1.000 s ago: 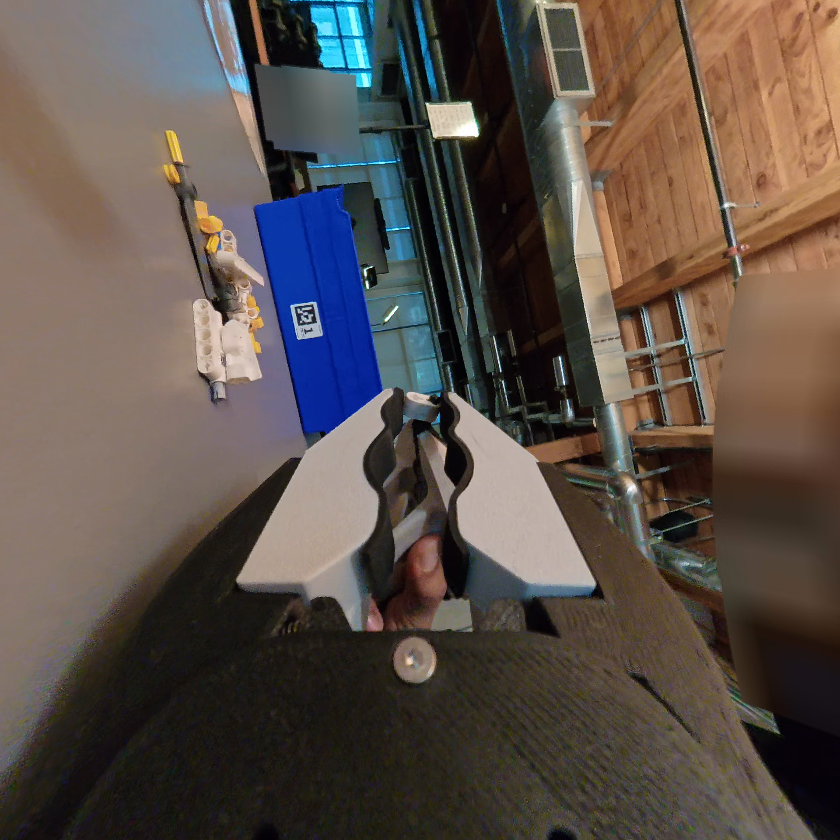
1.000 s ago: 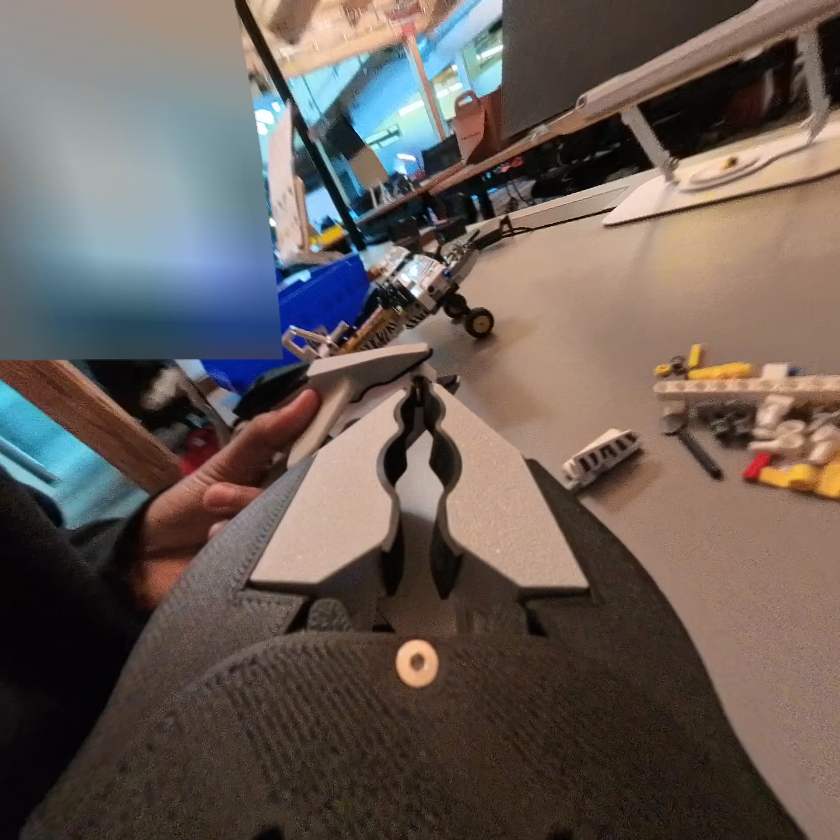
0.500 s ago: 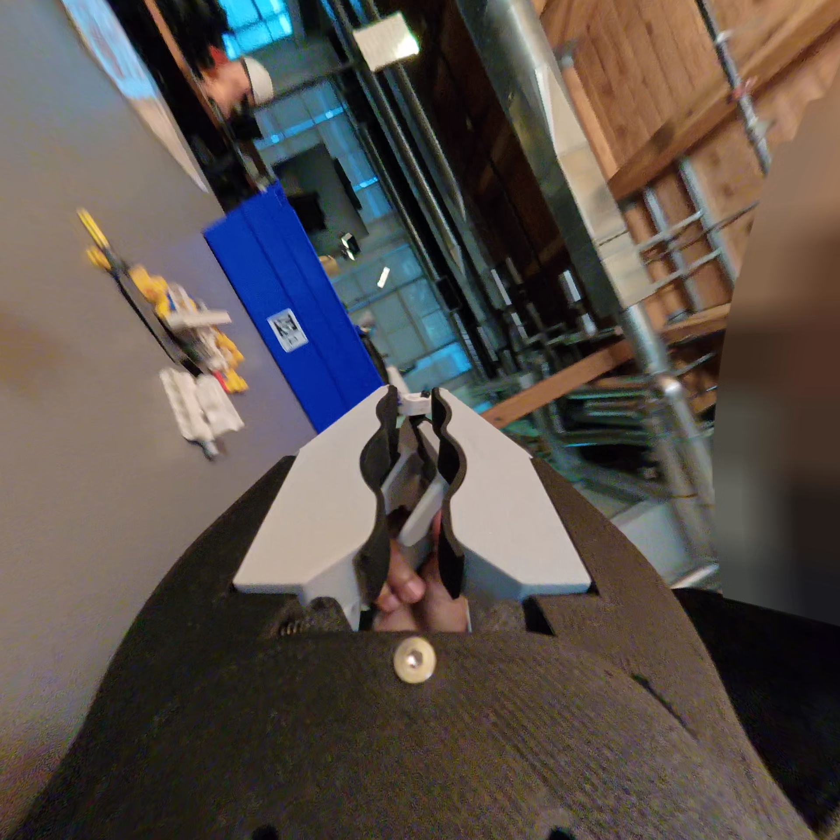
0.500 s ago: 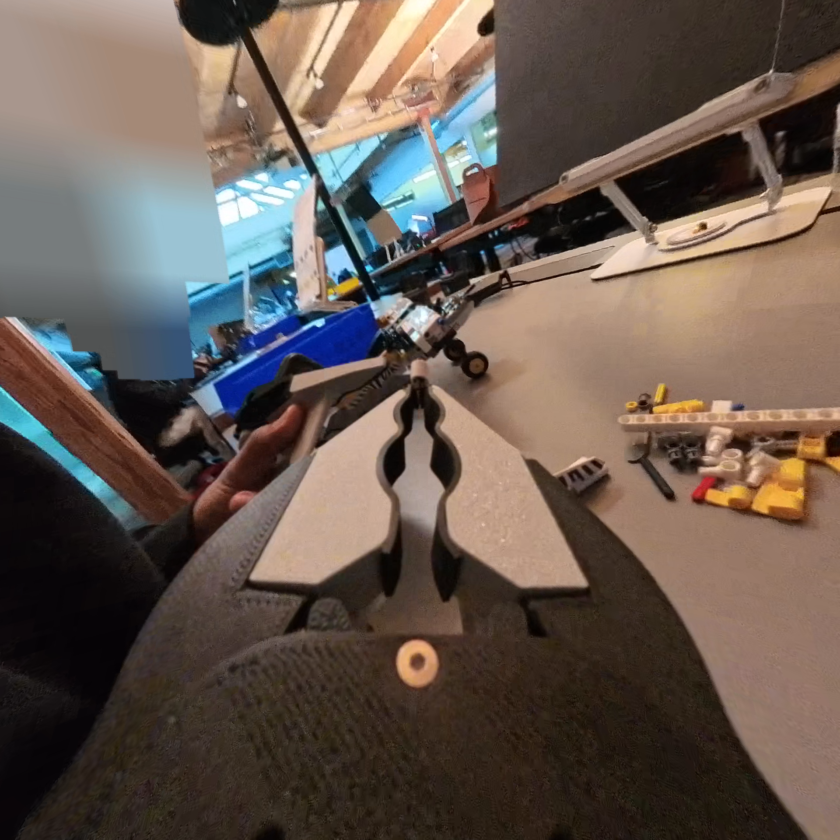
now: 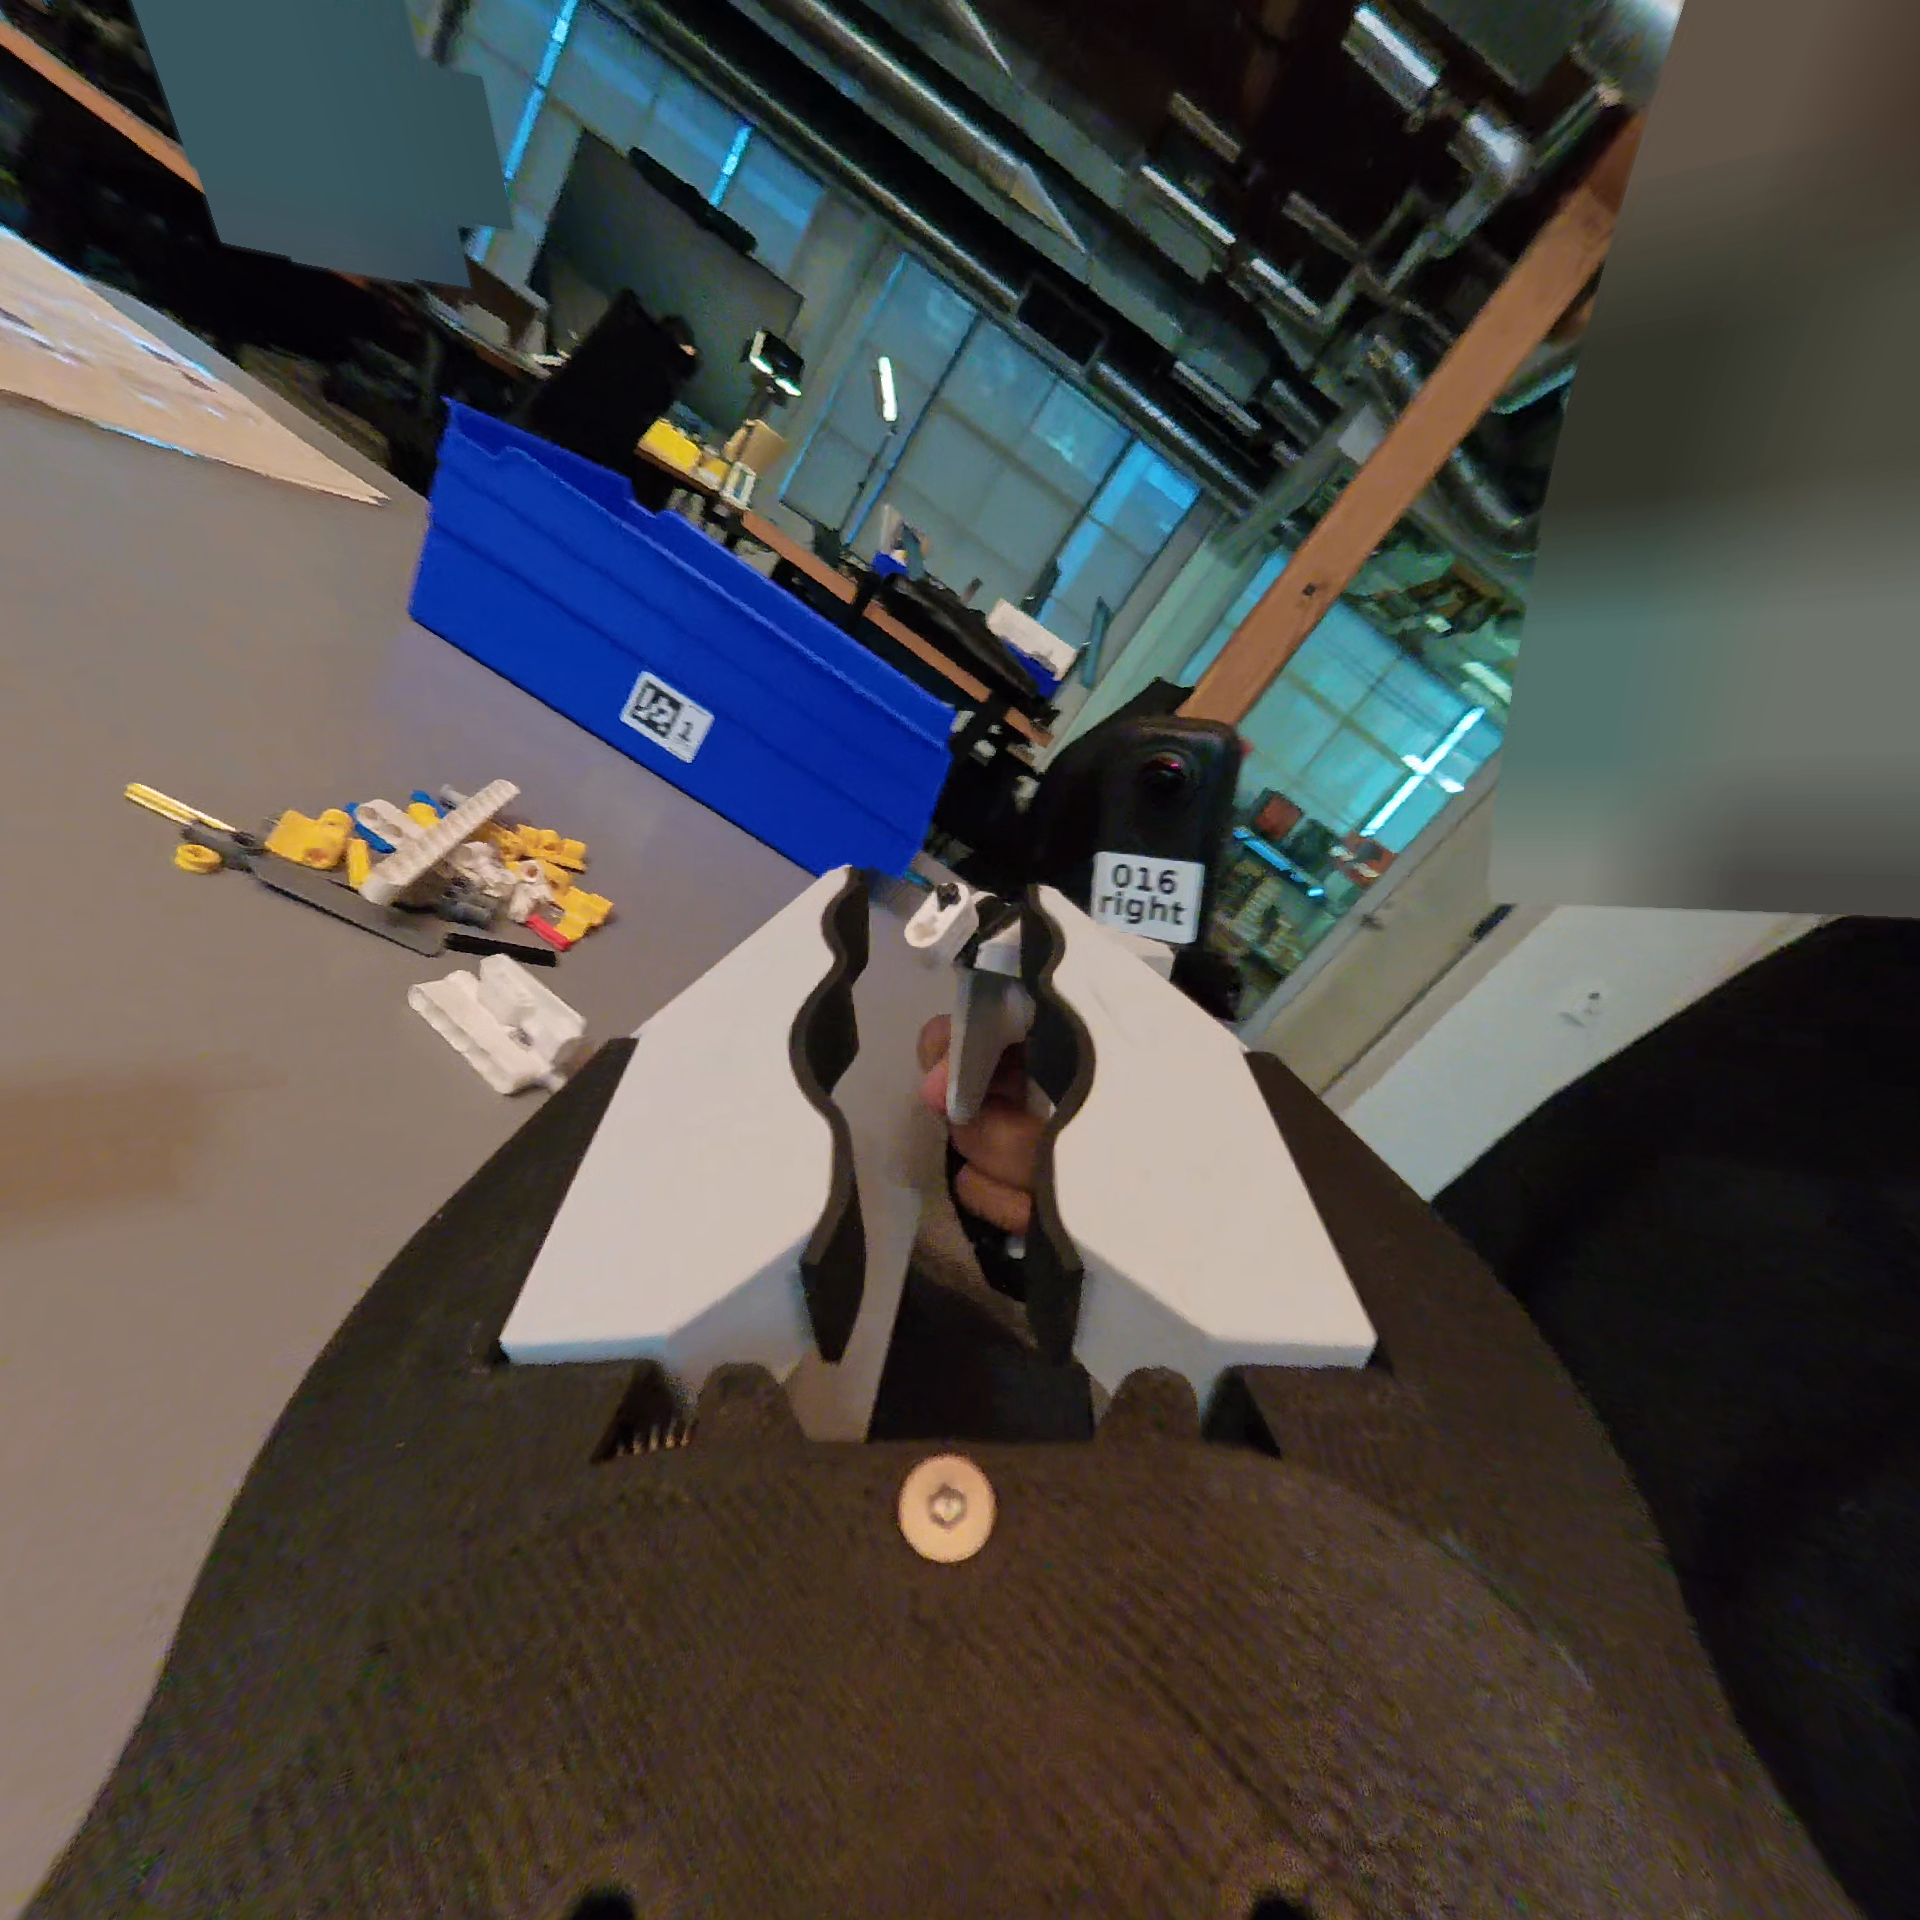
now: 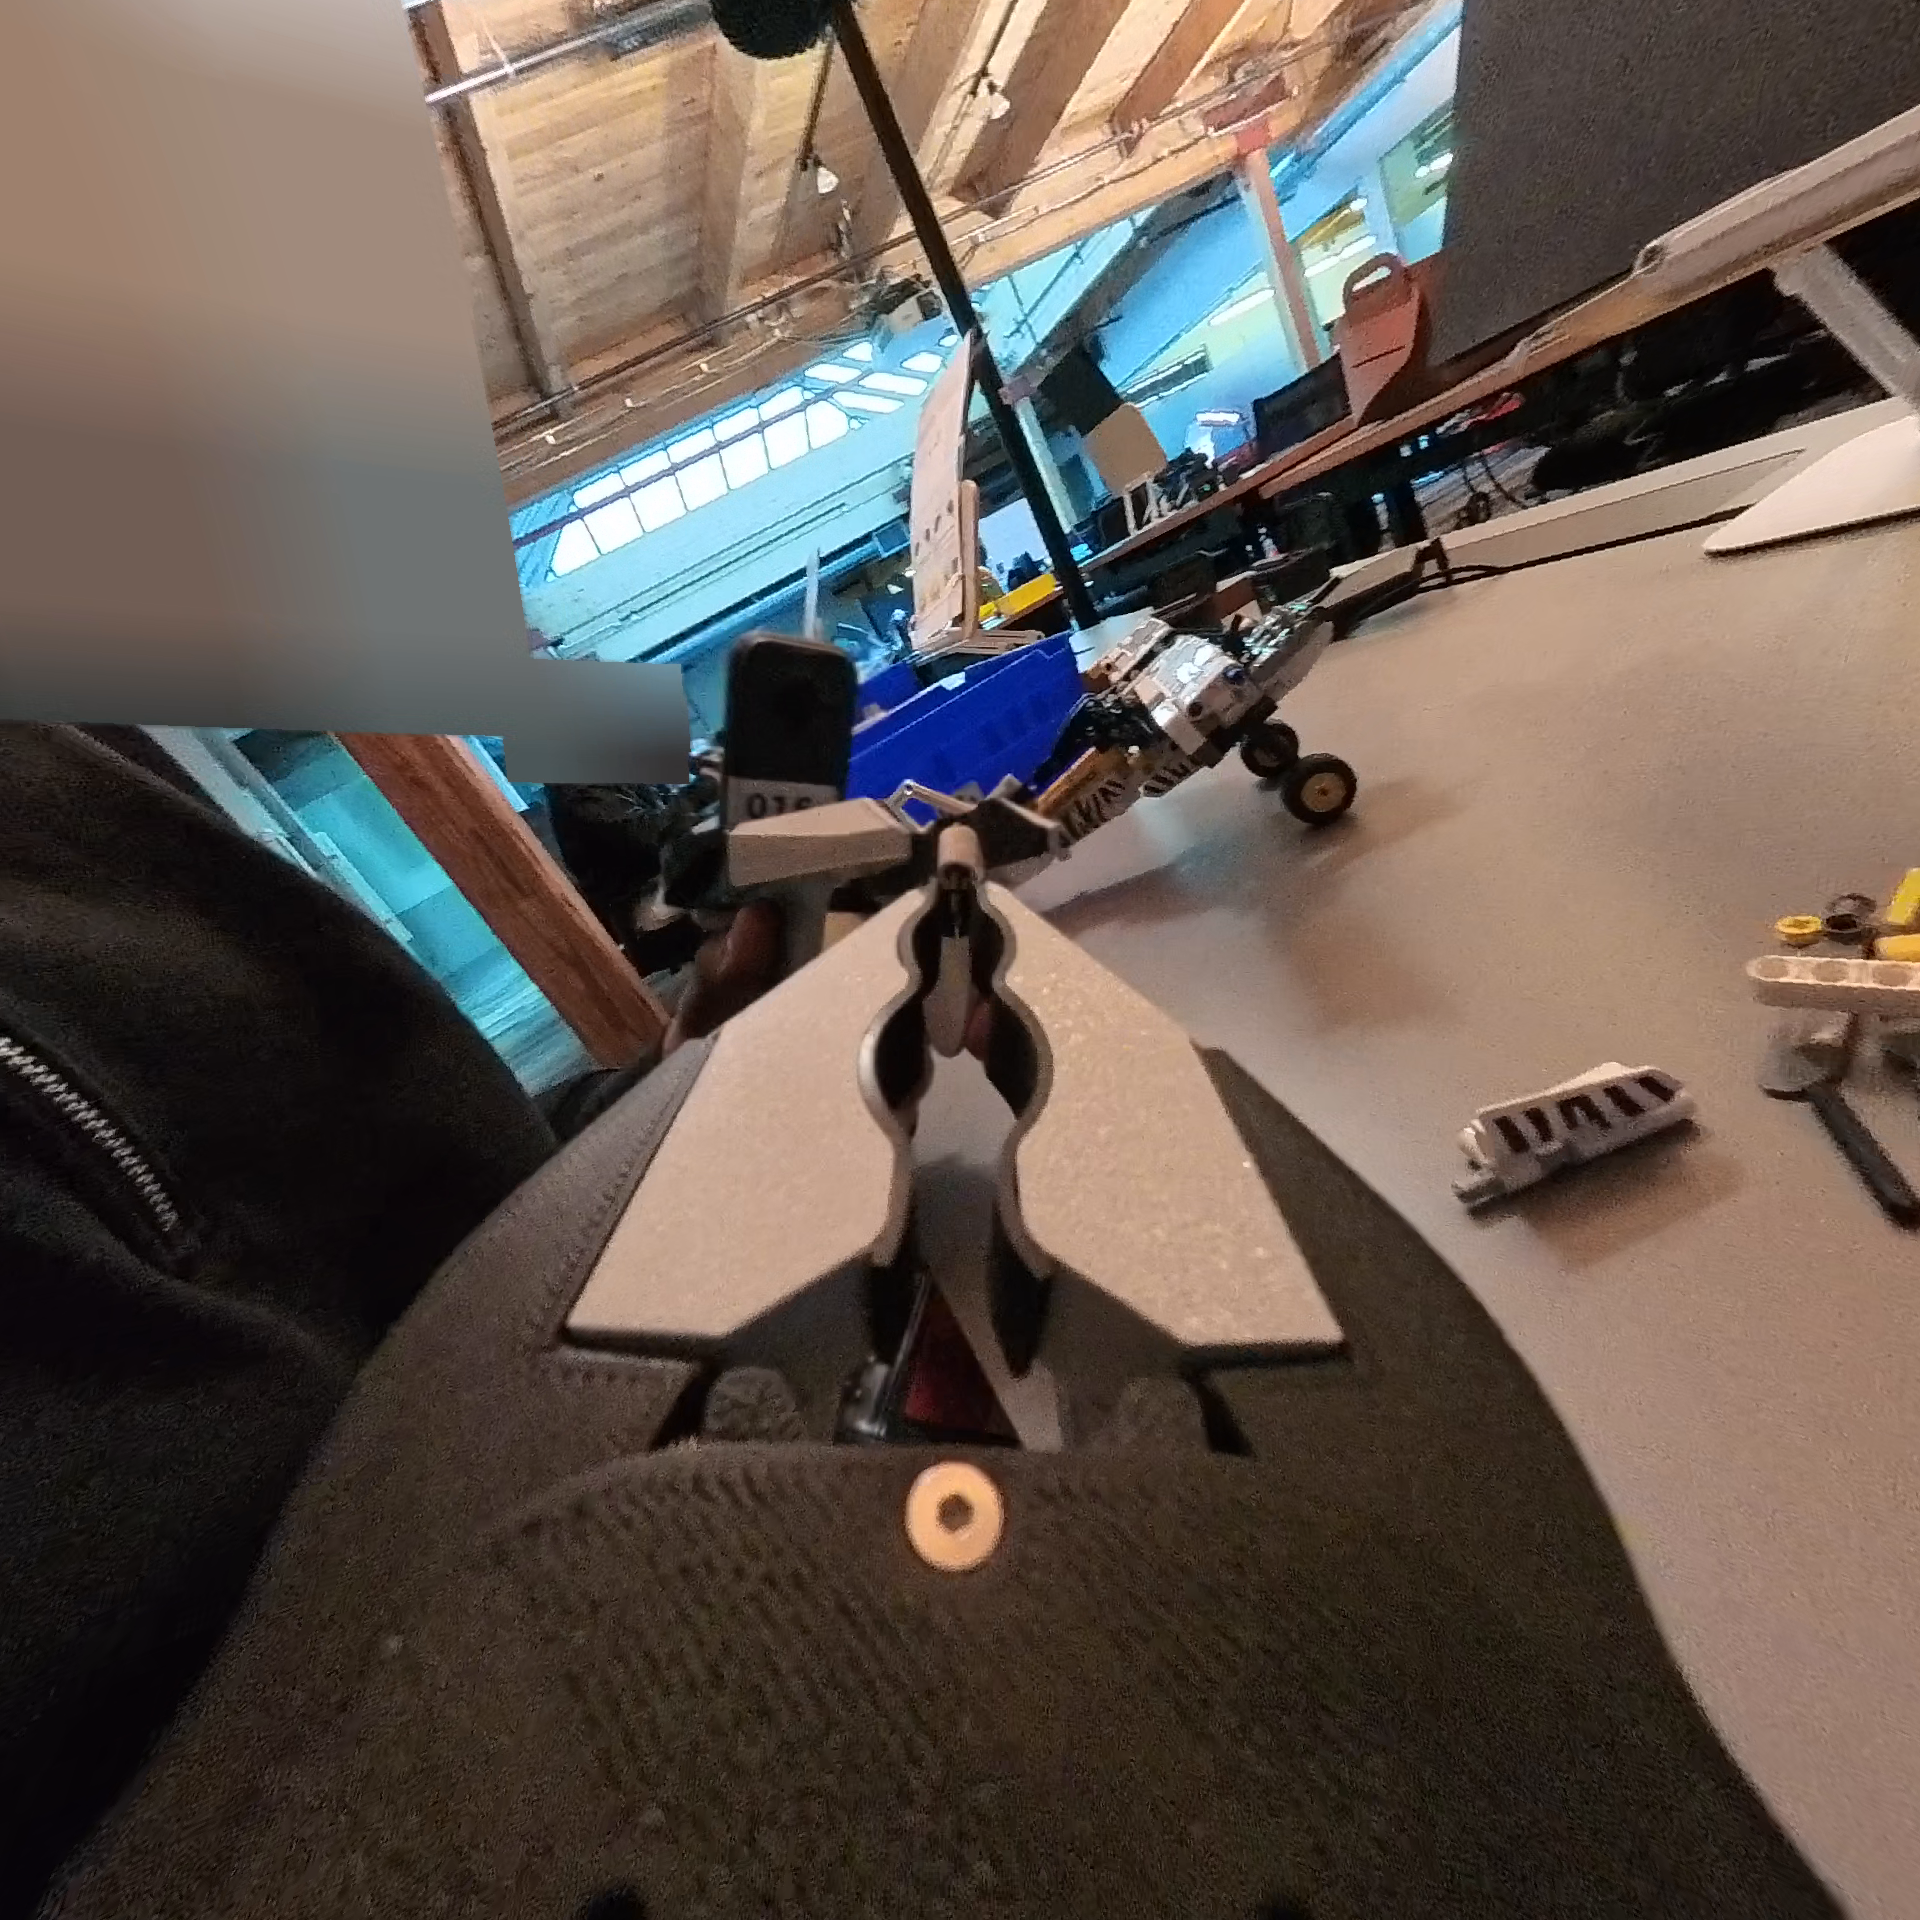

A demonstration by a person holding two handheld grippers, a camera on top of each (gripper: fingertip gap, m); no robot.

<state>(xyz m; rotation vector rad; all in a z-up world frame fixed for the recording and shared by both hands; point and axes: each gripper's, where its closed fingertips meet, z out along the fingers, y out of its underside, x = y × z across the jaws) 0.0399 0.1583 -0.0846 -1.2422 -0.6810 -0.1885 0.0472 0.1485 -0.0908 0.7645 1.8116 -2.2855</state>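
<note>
Sticker [image 5: 665,718] on blue bin [image 5: 727,665]

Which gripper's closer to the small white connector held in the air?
Right gripper: its shut tips hold the small white connector. Left gripper is open around it, pads clear of it.

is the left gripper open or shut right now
Open. In the left wrist view the left gripper's fingers stand clearly apart, and the small white piece between the tips touches neither pad.
</note>
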